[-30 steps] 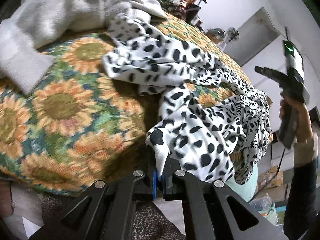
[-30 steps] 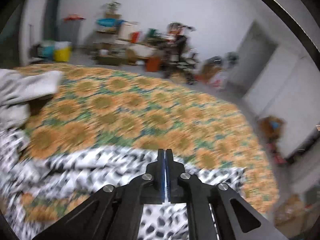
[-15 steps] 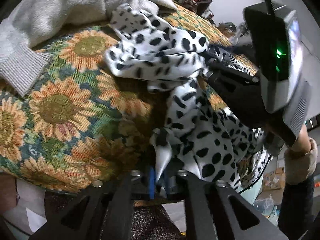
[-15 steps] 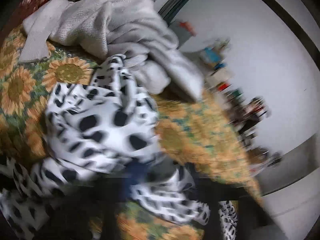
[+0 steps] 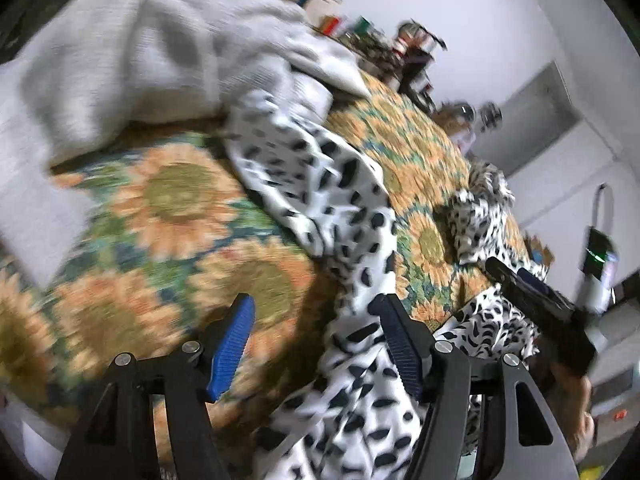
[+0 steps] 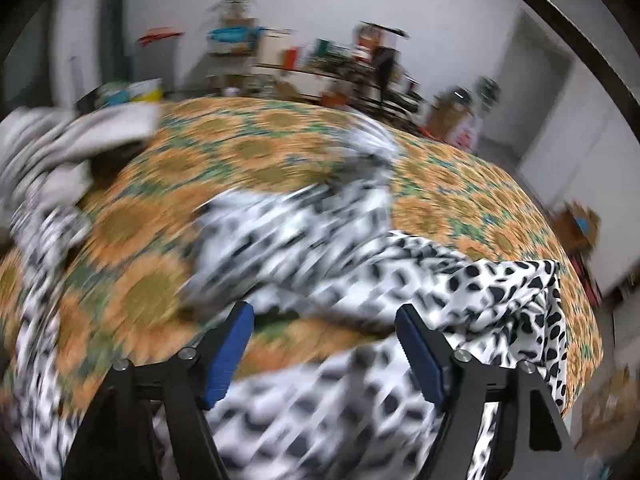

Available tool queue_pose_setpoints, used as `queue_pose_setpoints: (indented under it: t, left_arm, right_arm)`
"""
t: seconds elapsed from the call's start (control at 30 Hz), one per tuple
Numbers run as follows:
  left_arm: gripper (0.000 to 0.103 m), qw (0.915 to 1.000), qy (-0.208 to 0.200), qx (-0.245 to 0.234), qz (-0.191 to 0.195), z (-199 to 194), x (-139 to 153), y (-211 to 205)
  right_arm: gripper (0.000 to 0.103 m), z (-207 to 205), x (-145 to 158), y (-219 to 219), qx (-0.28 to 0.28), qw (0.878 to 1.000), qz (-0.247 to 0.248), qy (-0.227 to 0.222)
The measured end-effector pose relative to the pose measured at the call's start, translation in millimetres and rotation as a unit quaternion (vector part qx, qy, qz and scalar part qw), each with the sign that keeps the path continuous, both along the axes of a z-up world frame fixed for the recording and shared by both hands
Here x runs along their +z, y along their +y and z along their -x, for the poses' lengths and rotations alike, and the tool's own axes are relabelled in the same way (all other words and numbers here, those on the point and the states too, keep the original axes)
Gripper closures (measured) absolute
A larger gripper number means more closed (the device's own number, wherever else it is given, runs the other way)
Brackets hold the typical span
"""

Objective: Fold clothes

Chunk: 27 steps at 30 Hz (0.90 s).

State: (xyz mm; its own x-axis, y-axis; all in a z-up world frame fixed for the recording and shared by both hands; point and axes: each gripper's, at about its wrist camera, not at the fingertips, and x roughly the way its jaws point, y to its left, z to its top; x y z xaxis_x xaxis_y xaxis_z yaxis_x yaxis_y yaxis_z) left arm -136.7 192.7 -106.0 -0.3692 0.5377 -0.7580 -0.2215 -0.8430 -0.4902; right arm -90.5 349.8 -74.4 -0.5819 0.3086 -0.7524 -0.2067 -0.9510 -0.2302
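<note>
- My left tool (image 5: 316, 340) is released, its two blue-padded fingers (image 5: 232, 344) spread wide with nothing clamped between them.
- The spotted black-and-white garment (image 5: 340, 208) lies crumpled on the sunflower-print bedspread (image 5: 176, 216), running from the grey pile down to the near edge, where it spills over in front of my left tool.
- The right-hand finger of that tool sits against the hanging part of the garment, but the pads are apart and hold none of it.
- A grey knitted garment (image 5: 132, 60) is heaped at the upper left of the left wrist view, its edge touching the top of the spotted one.
- My right tool (image 6: 324, 352) is likewise released, jaws wide open, hovering over the spotted cloth (image 6: 320, 248) near the bed edge.
- In the left wrist view I can see the right tool's dark body (image 5: 540, 312) at the right side, with a hand (image 5: 576, 412) on its grip below.
- The right wrist view is heavily motion-blurred; a folded corner of the spotted fabric (image 6: 532, 292) at the right is the only sharp part.
- Cluttered shelves (image 6: 320, 68) stand against the white wall behind the bed.
</note>
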Motion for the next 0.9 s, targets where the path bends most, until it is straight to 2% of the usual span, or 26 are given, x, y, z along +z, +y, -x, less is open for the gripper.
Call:
queue_pose_setpoints:
  t: [0.07, 0.1, 0.13, 0.23, 0.3, 0.33, 0.43, 0.53, 0.6, 0.67, 0.73, 0.8, 0.83, 0.9]
  left_arm:
    - [0.039, 0.9995, -0.01, -0.027, -0.009, -2.5, -5.3, 8.1]
    - [0.061, 0.9992, -0.015, -0.032, -0.018, -4.6, -9.7, 5.7]
    - [0.087, 0.9994, -0.017, -0.024, -0.018, -6.7, -12.0, 1.5]
    - [0.098, 0.9996, -0.005, 0.026, 0.008, -14.1, -11.3, -21.6]
    - [0.098, 0.9987, -0.009, 0.05, 0.011, -26.1, -8.0, -44.3]
    - [0.098, 0.9982, -0.007, 0.055, 0.023, -33.0, -5.2, -52.1]
    - [0.098, 0.9976, 0.001, 0.055, 0.042, -50.4, 1.1, -71.8]
    - [0.095, 0.9955, -0.023, 0.076, 0.051, -57.5, -1.6, -94.7]
    - [0.086, 0.9928, -0.043, 0.103, 0.044, -58.6, -4.4, -111.9]
    - [0.069, 0.9906, -0.057, 0.122, 0.022, -58.6, -3.0, -127.8]
    - [0.048, 0.9891, -0.039, 0.14, 0.022, -60.3, 7.1, -137.3]
    - [0.041, 0.9874, 0.004, 0.155, 0.034, -61.0, 22.3, -139.8]
    - [0.041, 0.9871, 0.024, 0.154, 0.037, -59.4, 29.2, -137.5]
    - [0.041, 0.9896, 0.047, 0.131, 0.036, -49.1, 38.2, -126.3]
  right_arm:
    - [0.023, -4.0, 0.1, -24.5, 0.045, 0.999, 0.004, -0.004]
    - [0.021, -4.9, 0.0, -36.4, 0.067, 0.998, 0.005, -0.007]
    - [0.021, -4.2, -1.0, -47.0, 0.083, 0.997, 0.001, -0.008]
    - [0.021, 0.8, -7.5, -78.3, 0.106, 0.994, -0.035, -0.008]
    - [0.021, 3.2, -9.9, -95.7, 0.123, 0.991, -0.051, -0.01]
    - [0.021, 3.2, -11.2, -104.4, 0.136, 0.99, -0.042, -0.011]
    - [0.021, 0.4, -17.3, -132.3, 0.177, 0.984, 0.004, -0.017]
    - [0.021, -13.6, -23.4, -158.9, 0.221, 0.973, 0.057, -0.026]
    - [0.021, -23.6, -33.9, -176.0, 0.249, 0.965, 0.07, -0.041]
    - [0.021, -40.4, -42.9, -188.5, 0.263, 0.961, 0.061, -0.057]
    - [0.02, -55.3, -49.6, -194.8, 0.268, 0.961, 0.041, -0.057]
    - [0.02, -70.1, -54.4, -198.6, 0.273, 0.96, 0.032, -0.059]
    - [0.021, -77.3, -54.9, -198.1, 0.277, 0.958, 0.036, -0.062]
    - [0.021, -81.6, -52.1, -191.8, 0.272, 0.959, 0.05, -0.062]
